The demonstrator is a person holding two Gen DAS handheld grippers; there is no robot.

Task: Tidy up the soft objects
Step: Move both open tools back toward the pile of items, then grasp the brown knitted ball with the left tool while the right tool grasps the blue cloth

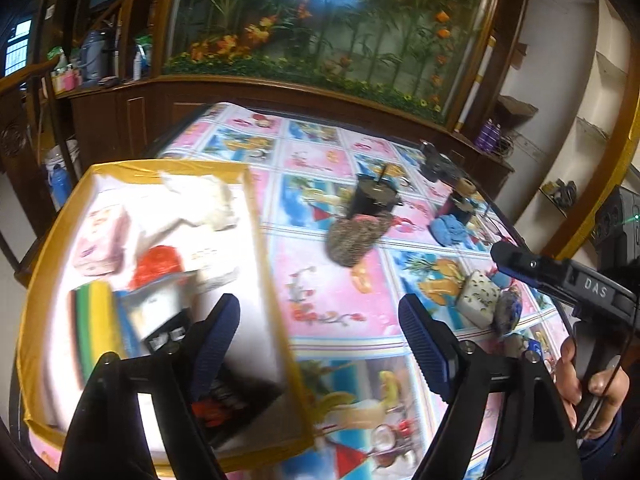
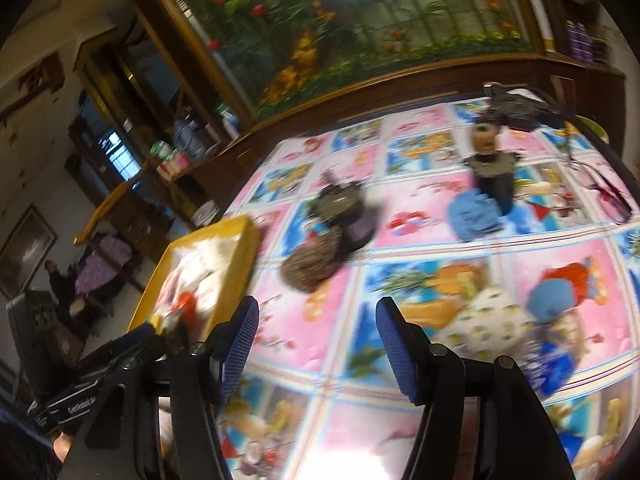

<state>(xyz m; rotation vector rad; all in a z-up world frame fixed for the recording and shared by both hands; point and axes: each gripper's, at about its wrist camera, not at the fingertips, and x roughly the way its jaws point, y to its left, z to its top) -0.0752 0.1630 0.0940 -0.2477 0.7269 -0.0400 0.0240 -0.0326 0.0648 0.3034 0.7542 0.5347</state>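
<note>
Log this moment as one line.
left gripper: open, empty | right gripper: open, empty | yellow box: holds soft items | tablecloth: items remain

A yellow-rimmed tray (image 1: 256, 216) sits at the left of the table (image 1: 320, 208). Inside it lie a white crumpled cloth (image 1: 208, 200), a pink packet (image 1: 104, 244), a red scrubber (image 1: 158, 266) and a striped sponge stack (image 1: 94, 320). On the table, a brown speckled pouch (image 1: 352, 242) lies near the centre, beside a dark cup. A blue cloth (image 1: 450, 230) lies bunched farther right. A white dotted sponge block (image 1: 478, 300) rests near the right edge.
</note>
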